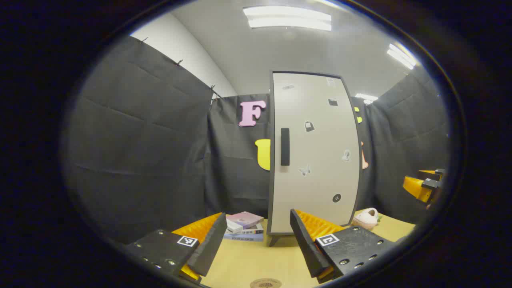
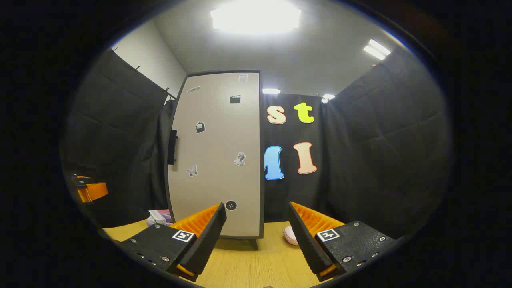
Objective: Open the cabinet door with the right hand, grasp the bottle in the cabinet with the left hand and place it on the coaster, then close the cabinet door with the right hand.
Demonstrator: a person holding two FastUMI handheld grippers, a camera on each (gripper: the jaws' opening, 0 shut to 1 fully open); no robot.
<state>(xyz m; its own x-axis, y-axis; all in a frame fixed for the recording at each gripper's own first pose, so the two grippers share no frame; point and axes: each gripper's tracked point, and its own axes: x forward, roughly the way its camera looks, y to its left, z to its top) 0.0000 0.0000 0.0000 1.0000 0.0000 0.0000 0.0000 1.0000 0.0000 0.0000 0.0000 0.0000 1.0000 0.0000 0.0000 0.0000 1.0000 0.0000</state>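
Both grippers hang back, fingers spread — the right gripper (image 2: pixel 256 240) may slip off the narrow handle (image 2: pixel 172 147) and rock the closed cabinet (image 2: pixel 216 160).

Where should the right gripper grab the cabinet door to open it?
Probably the dark upright handle near the left edge of the shut cabinet door. It is a narrow vertical bar standing off the panel, so the open right gripper could come from the front, one finger each side.
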